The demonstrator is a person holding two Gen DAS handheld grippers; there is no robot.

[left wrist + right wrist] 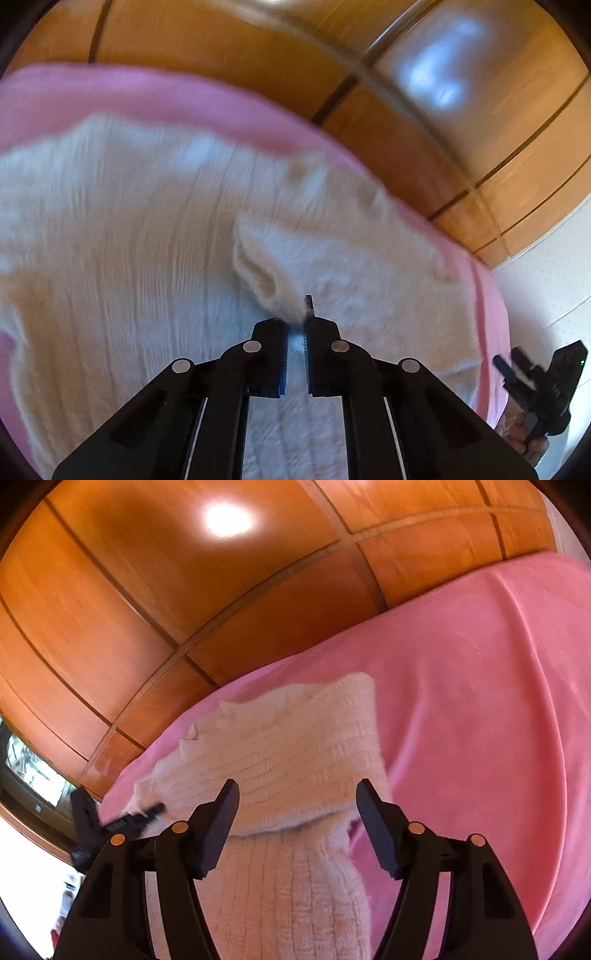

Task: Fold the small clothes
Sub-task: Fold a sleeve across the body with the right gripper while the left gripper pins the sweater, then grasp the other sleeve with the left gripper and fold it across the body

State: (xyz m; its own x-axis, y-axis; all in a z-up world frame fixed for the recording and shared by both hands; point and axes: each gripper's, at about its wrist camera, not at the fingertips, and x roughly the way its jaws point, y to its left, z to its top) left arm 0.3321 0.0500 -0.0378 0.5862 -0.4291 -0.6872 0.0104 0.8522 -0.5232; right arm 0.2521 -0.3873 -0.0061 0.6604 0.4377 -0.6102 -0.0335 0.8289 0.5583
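One cream knitted sweater (147, 229) is lying spread across a pink blanket (122, 92), filling most of the ground ahead of the left gripper (295, 332). Its jaws are pinching shut on a raised fold of the sweater's fabric, a small peak of knit sticking up just beyond the black fingertips (275, 332). In the left wrist view the sweater is reaching out to both sides of the jaws and running underneath them, though motion is blurring the weave.

In the right wrist view, a folded-over part of the same sweater is lying between and below the jaws of the right gripper (297, 805), which are standing wide apart and pressing on nothing. More pink blanket is stretching away to the right of those jaws.

Beyond the blanket, glossy wooden panels (147, 590) are rising behind both grippers. Each gripper is also showing at the edge of the other's view, with part of a hand (521, 432) gripping the right one.
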